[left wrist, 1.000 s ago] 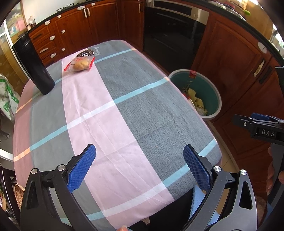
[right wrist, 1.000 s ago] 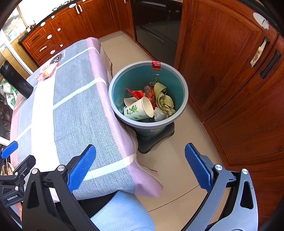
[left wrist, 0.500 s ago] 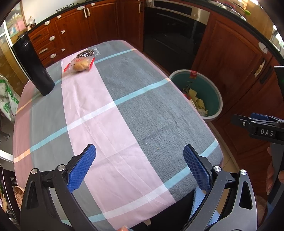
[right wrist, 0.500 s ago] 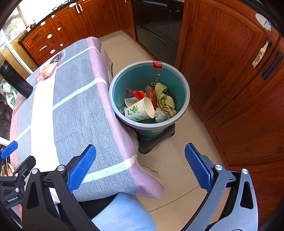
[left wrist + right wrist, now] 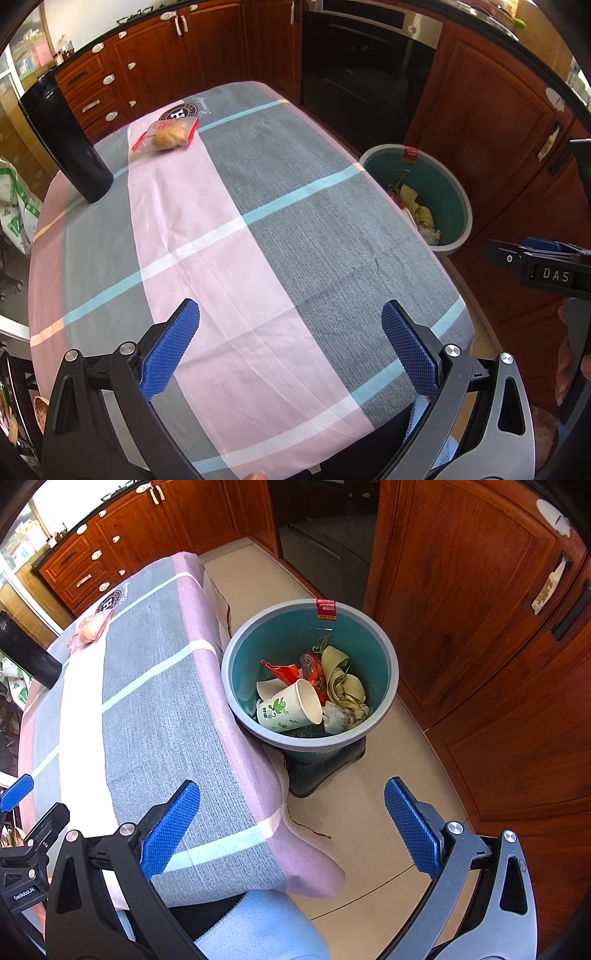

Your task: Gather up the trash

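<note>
A teal trash bin (image 5: 384,642) stands on the floor right of the table, holding a paper cup (image 5: 291,707), red wrappers and crumpled paper; it also shows in the left wrist view (image 5: 448,175). A clear bag with a bun (image 5: 168,134) lies at the table's far end, and also shows in the right wrist view (image 5: 90,629). My left gripper (image 5: 290,349) is open and empty above the near part of the table. My right gripper (image 5: 291,827) is open and empty, over the table's right edge and the floor, short of the bin.
A tall black tumbler (image 5: 66,144) stands at the table's far left. The table wears a pink, grey and blue checked cloth (image 5: 229,236). Wooden cabinets (image 5: 480,627) and an oven (image 5: 365,70) stand close behind the bin. A blue chair seat (image 5: 258,926) is below.
Both views have drifted slightly; the left gripper has eased a little forward over the table. Both grippers stay open and empty.
</note>
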Demonstrator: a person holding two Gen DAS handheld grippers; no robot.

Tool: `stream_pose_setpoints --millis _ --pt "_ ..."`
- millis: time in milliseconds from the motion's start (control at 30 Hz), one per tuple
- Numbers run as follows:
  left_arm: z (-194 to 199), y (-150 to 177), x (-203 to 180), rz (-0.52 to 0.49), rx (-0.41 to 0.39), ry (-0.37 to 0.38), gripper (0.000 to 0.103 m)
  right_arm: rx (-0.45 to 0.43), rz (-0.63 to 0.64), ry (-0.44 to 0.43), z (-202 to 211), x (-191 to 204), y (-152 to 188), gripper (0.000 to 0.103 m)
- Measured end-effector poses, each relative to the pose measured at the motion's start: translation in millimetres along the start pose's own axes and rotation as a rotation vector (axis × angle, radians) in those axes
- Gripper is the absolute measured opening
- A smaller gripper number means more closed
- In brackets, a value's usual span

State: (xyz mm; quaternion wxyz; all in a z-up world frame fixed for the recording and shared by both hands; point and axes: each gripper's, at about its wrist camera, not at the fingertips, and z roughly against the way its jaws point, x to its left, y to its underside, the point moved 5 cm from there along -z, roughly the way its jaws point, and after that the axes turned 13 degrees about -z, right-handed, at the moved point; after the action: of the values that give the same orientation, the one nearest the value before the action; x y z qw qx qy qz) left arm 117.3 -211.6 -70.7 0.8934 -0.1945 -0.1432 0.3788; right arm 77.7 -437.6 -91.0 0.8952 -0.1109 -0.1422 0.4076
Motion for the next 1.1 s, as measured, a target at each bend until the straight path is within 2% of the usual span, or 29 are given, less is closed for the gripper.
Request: stream_pose_setpoints --millis 700,1100 --pt "-13 -22 15 0.003 0.01 -0.018 0.099 0.03 -0.019 0.007 -17 13 -27 0.096" --pt "-29 -19 40 0.065 0.013 -0.012 0.099 0.027 -0.014 0.04 -27 21 -29 0.096"
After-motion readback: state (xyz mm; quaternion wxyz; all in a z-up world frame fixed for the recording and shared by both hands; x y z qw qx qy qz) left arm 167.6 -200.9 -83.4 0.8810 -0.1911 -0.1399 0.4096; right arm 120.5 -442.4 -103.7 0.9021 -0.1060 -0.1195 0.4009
